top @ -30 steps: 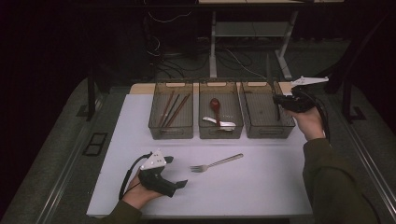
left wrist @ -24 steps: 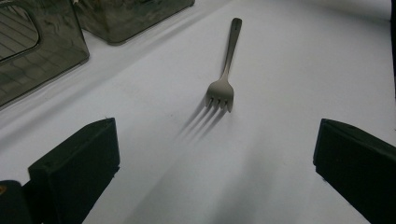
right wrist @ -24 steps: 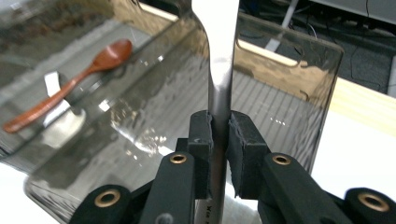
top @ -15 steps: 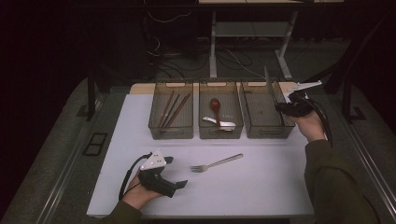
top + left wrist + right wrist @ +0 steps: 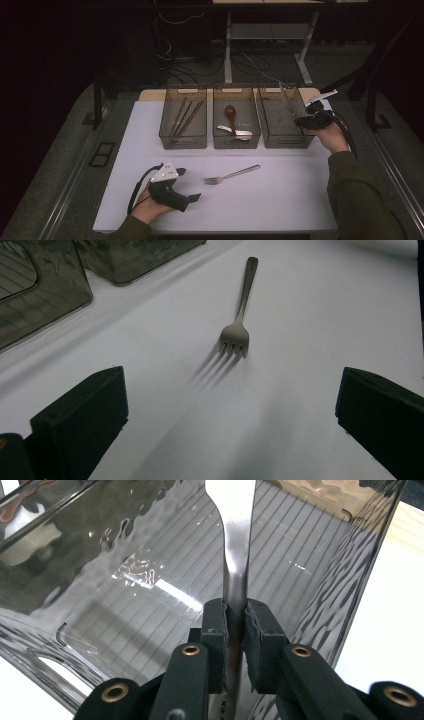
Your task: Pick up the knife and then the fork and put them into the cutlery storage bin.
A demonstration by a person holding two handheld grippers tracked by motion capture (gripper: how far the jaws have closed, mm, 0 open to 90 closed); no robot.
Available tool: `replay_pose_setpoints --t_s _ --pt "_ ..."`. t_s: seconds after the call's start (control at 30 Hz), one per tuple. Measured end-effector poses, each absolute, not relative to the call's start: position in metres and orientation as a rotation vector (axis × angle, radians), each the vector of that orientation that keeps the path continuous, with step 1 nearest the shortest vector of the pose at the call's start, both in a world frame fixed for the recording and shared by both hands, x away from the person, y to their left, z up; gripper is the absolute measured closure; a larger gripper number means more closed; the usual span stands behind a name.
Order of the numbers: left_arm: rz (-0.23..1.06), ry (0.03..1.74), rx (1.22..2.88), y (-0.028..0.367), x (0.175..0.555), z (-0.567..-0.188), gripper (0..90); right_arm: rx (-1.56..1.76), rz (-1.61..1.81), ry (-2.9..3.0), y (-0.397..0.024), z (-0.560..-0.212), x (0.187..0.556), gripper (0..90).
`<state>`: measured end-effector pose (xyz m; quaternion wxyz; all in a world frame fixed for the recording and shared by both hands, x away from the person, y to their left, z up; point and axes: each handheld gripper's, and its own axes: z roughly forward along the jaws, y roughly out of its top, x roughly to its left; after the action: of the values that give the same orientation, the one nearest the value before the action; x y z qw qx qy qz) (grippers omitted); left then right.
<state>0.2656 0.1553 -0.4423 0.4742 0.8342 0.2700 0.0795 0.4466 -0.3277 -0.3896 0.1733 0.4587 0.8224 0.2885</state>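
Near the bench's front edge, the left hand-held gripper (image 5: 187, 199) rests with jaws spread, a fork (image 5: 231, 175) just beyond. Over the right bin (image 5: 283, 141) at the back, the right hand-held gripper (image 5: 235, 630) pinches a metal utensil handle (image 5: 235, 575).

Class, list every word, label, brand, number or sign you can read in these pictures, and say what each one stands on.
No text can be read.
Metal utensil handle clamped in the right gripper: faint stamped marks near the bottom edge of the right gripper view, too small to read.
Fork, three bins and left gripper: no lettering.
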Motion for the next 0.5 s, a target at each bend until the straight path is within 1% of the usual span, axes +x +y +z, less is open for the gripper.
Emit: replay_pose_setpoints --t_s 0.4,0.5 --pt "0.195 0.659 2.042 0.1555 0.2655 -0.4421 0.0 1.257 0.701 2.398 -0.3187 -0.3903 0.4486 78.3" --pt "0.197 0.657 2.043 0.1557 0.2655 -0.442 0.0 1.268 0.729 2.384 -0.3193 -0.3887 0.4482 80.1"
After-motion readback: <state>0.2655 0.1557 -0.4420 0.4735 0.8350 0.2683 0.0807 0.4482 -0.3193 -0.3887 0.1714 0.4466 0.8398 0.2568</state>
